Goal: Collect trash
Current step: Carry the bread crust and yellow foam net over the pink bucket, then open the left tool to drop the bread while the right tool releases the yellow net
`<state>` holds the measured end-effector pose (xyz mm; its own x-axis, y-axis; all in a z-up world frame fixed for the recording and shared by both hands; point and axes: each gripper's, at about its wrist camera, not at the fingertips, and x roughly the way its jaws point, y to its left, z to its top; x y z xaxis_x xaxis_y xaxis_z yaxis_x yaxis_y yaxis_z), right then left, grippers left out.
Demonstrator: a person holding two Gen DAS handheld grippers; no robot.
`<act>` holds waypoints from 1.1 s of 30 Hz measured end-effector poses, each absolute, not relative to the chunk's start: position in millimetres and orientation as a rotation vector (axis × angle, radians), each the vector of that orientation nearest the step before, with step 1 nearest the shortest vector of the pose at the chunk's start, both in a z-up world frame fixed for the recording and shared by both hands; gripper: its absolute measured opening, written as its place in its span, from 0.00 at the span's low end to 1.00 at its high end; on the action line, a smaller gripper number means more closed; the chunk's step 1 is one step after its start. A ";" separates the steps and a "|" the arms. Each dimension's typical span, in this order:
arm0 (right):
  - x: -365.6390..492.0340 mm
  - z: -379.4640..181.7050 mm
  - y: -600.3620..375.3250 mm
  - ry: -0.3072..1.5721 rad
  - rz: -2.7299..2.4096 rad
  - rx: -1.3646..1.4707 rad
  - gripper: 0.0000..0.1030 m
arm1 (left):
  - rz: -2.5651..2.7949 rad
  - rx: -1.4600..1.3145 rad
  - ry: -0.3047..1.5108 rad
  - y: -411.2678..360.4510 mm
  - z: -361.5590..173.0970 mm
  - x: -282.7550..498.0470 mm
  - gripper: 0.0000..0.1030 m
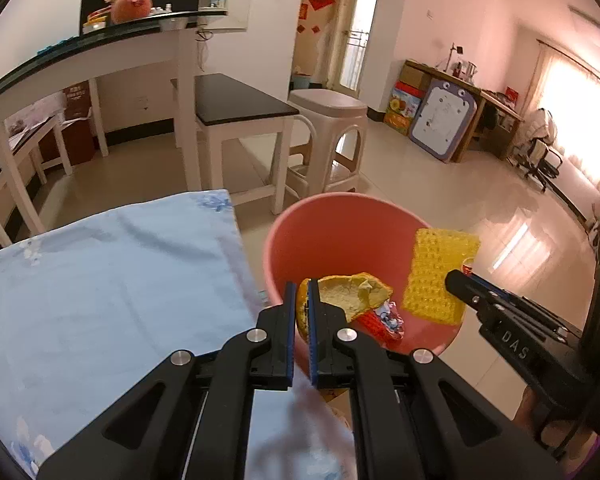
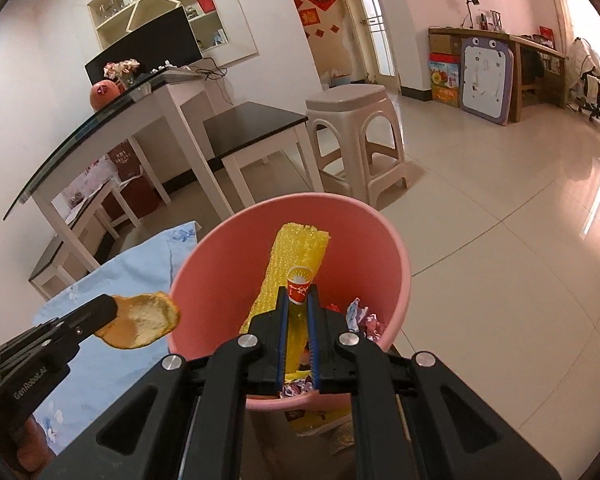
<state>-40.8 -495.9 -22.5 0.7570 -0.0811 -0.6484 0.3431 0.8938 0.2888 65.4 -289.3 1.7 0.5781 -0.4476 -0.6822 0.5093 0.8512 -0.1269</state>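
A pink bin (image 1: pixel 332 236) stands on the floor beside the blue-clothed table (image 1: pixel 100 280). My left gripper (image 1: pixel 301 292) is shut on a piece of orange peel (image 1: pixel 352 292), holding it over the bin's near-left rim. In the right wrist view the left gripper (image 2: pixel 110 306) and the peel (image 2: pixel 144 320) hang just left of the bin (image 2: pixel 228 256). My right gripper (image 2: pixel 298 294) is shut on a yellow bubble wrap sheet (image 2: pixel 296 252) together with a small red and white paper cup (image 2: pixel 300 282), above the bin. The right gripper (image 1: pixel 454 280) and the sheet (image 1: pixel 440 276) also show in the left wrist view. Crumpled wrappers (image 2: pixel 364 316) lie inside.
A beige plastic stool (image 1: pixel 332 120) and a black-topped bench (image 1: pixel 236 100) stand behind the bin. A glass-topped white table (image 1: pixel 100 48) is at the back left. Shiny tiled floor (image 1: pixel 480 200) stretches to the right, with a desk and chair by the far wall.
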 end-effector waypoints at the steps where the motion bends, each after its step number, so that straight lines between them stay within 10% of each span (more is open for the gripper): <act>1: -40.3 -24.2 -496.0 0.679 -0.241 0.404 0.08 | -0.564 0.094 0.777 -293.6 -0.8 66.6 0.05; 33: -23.7 -44.0 -494.1 0.732 -0.264 0.373 0.10 | -0.591 0.117 0.866 -321.2 -33.2 89.5 0.15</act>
